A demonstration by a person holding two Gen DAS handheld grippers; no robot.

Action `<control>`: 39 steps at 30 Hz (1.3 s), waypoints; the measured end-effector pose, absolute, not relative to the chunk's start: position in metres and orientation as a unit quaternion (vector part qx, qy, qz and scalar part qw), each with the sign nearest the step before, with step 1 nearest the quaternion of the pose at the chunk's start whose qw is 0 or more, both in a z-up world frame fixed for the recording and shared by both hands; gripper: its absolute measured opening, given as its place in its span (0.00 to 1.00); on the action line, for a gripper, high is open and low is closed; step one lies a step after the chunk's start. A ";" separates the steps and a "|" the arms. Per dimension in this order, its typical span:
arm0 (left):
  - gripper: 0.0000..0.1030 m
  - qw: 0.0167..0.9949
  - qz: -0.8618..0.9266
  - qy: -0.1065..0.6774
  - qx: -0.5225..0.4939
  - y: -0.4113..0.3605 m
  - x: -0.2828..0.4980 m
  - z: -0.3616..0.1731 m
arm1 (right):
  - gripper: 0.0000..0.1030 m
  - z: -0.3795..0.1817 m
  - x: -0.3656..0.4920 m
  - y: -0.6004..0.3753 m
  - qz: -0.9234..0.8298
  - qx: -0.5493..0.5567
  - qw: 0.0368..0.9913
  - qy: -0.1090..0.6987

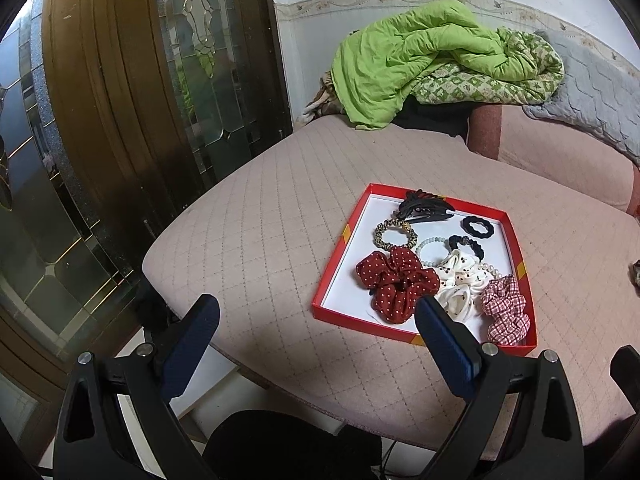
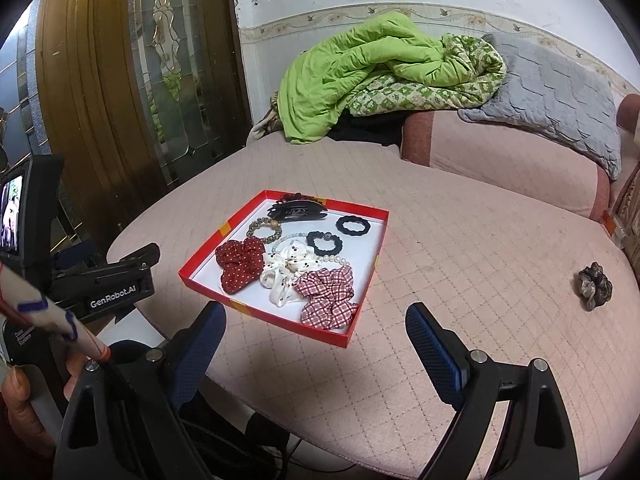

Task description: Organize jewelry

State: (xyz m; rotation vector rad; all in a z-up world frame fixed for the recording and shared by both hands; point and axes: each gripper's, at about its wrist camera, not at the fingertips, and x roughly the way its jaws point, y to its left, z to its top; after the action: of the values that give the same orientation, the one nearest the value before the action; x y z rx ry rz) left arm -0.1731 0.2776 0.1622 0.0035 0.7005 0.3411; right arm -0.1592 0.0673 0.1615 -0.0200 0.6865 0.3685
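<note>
A red tray with a white floor (image 1: 338,248) (image 2: 208,250) lies on the pink quilted cushion. It holds a red dotted scrunchie (image 1: 394,280) (image 2: 240,262), a white scrunchie (image 1: 460,280) (image 2: 286,270), a checked scrunchie (image 1: 504,308) (image 2: 328,294), black hair ties (image 1: 476,226) (image 2: 351,225), a gold one (image 1: 394,234), bead bracelets and a black claw clip (image 1: 424,204) (image 2: 296,207). A dark scrunchie (image 2: 595,283) lies alone on the cushion at the right. My left gripper (image 1: 316,322) is open and empty before the tray's near left corner. My right gripper (image 2: 314,328) is open and empty at the tray's near edge.
A green quilt (image 1: 420,56) (image 2: 360,68) and a grey blanket (image 2: 560,96) are piled at the back on the sofa. A wooden door with glass (image 1: 140,80) stands to the left. The cushion's front edge (image 2: 320,440) drops off below the grippers. The left gripper's body (image 2: 104,284) shows at the right wrist view's left.
</note>
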 end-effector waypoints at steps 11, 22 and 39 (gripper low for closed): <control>0.95 0.925 0.170 0.341 -0.002 0.282 -0.174 0.163 | 0.91 0.160 -0.157 0.063 0.171 -0.009 0.926 0.336; 0.95 0.924 0.171 0.343 -0.001 0.284 -0.175 0.161 | 0.91 0.159 -0.157 0.063 0.171 -0.009 0.925 0.339; 0.95 0.922 0.170 0.349 -0.006 0.286 -0.174 0.155 | 0.91 0.157 -0.157 0.066 0.174 -0.012 0.922 0.346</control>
State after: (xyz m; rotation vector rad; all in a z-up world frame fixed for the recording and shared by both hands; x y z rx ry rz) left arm -0.1744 0.2860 0.1553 -0.0123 0.7160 0.3500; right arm -0.1572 0.0657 0.1571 -0.0244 0.7098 0.3577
